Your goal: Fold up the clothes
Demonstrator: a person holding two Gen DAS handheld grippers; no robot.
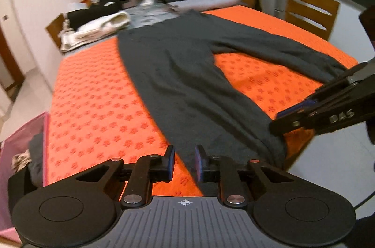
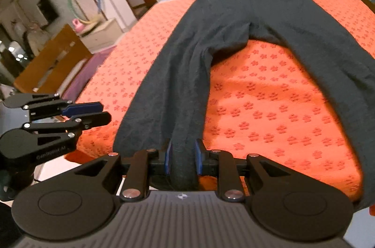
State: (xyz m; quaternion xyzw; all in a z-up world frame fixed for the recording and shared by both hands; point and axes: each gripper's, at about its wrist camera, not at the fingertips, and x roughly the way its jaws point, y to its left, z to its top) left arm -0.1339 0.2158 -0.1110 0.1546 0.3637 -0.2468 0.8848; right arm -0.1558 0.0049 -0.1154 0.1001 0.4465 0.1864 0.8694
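Roughly, left to right:
Left gripper (image 1: pixel 184 160): jaws narrow, nothing visibly clamped; hovered at the left edge of one trouser leg's hem.
Trousers (image 1: pixel 178 74): dark grey, lay flat on the orange cloth (image 1: pixel 93 107), legs spread toward the near edge.
Right gripper (image 2: pixel 182 160): pads pinched a bunched hem of the trousers.

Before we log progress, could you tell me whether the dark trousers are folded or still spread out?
Spread out: the trousers lie flat on the orange cloth, legs splayed apart, with no fold visible.
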